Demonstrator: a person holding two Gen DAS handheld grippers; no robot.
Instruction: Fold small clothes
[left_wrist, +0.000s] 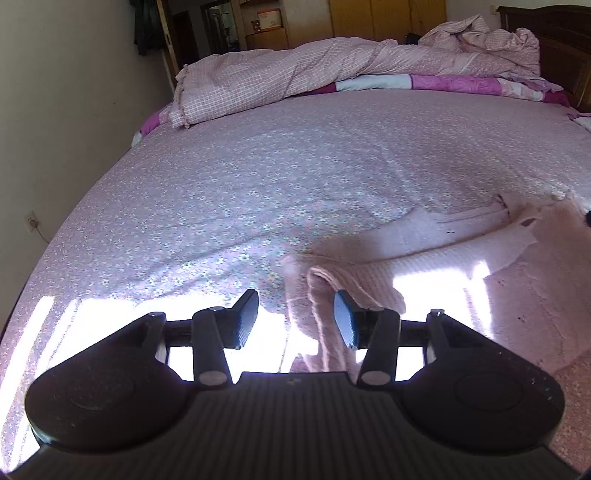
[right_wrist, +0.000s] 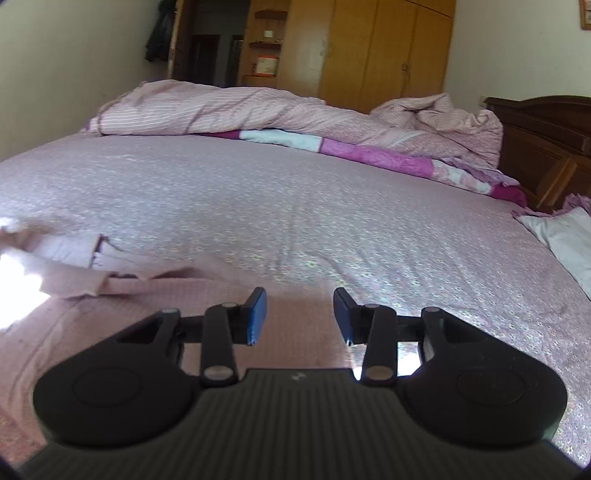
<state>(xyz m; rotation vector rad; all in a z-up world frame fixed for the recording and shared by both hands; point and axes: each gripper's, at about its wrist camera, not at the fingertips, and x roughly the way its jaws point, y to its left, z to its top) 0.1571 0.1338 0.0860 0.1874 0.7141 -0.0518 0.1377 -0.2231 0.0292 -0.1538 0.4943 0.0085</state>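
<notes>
Both grippers hang over the bed, and the pink knit garment (left_wrist: 461, 266) is spread flat on the floral bedsheet (left_wrist: 258, 192) at the near edge, sunlight blazing across it. The left gripper (left_wrist: 295, 317) has its 2 fingers spread wide with nothing between them, poised above the garment's left side where a folded sleeve runs toward the camera. Over to the right gripper (right_wrist: 299, 315): fingers parted too, gripping nothing, above the garment's (right_wrist: 184, 314) right edge. At the far side lies a rumpled pink quilt (left_wrist: 295, 74); behind it a wooden wardrobe (right_wrist: 384, 48), doors closed, contents hidden. A white pillow (right_wrist: 569, 236) sits right
</notes>
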